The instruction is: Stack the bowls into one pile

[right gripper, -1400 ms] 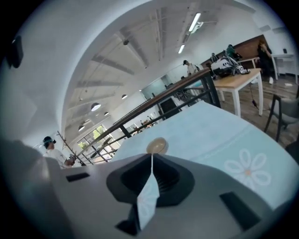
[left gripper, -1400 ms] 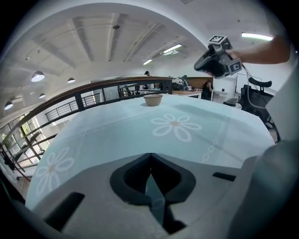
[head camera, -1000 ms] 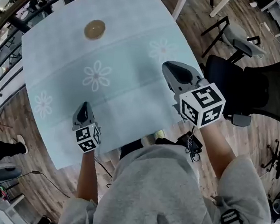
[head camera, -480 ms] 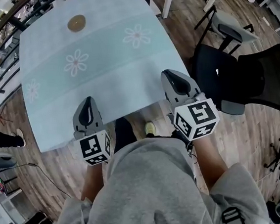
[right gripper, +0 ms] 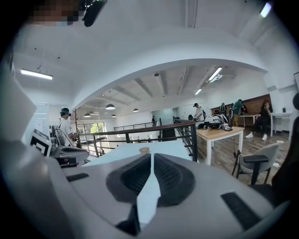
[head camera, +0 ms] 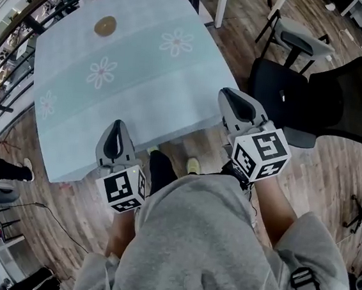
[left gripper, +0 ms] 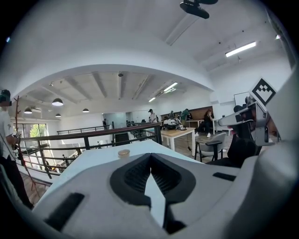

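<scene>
The small round tan-brown bowls (head camera: 105, 25) show as one spot at the far end of the table with the pale blue flower-printed cloth (head camera: 141, 98), near its far left corner. From here it cannot be told whether that spot is one bowl or several nested together. Both gripper views show it as a low, flat-topped shape standing upright on the cloth, well beyond the jaw tips. No other bowl is in sight anywhere on the cloth.

A second ago both grippers hung over the cloth; since then the person has drawn back. The left gripper (head camera: 116, 131) now sits at the table's near edge, and the right gripper (head camera: 232, 98) is off the near right corner, above the wooden plank floor (head camera: 333, 170) beside the black office chair (head camera: 314, 97). The bowls are therefore further from both tools than before.

Each gripper's jaws are closed tip to tip with nothing held between them.

With a single spot left on the table and both tools retreating empty, the stacking is probably finished, or not under way at this moment.
</scene>
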Available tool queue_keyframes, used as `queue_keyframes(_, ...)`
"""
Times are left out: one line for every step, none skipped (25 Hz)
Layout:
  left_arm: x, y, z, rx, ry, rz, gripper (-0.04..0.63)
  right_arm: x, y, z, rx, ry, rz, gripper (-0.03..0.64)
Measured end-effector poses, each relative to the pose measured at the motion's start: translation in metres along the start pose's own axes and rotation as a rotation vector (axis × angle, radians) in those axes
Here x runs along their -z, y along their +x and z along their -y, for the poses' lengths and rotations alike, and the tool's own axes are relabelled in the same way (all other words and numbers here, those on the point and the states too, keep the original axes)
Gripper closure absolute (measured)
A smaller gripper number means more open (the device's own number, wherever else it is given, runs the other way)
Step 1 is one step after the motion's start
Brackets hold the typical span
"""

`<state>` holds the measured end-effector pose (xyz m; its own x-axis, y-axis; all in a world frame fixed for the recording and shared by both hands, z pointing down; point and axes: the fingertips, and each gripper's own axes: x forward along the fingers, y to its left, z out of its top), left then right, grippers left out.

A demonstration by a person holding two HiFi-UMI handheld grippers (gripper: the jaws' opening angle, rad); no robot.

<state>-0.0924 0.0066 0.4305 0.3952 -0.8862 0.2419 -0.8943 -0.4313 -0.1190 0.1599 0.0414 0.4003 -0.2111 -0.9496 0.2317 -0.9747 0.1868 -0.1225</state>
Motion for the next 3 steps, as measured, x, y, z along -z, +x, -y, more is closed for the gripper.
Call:
queue_keyframes(-0.013,0.0,-0.001,0.003,0.001,-0.001,0.575,-0.012,0.0,-0.001,-0.001,0.006,-0.006,0.581)
queue_keyframes(-0.026,0.0,-0.003,0.007,0.002,-0.003,0.575,-0.024,-0.001,-0.001,-0.003,0.012,-0.012,0.581)
queue_keyframes(-0.039,-0.001,-0.005,0.01,0.003,-0.005,0.575,-0.036,-0.001,-0.003,-0.005,0.018,-0.018,0.581)
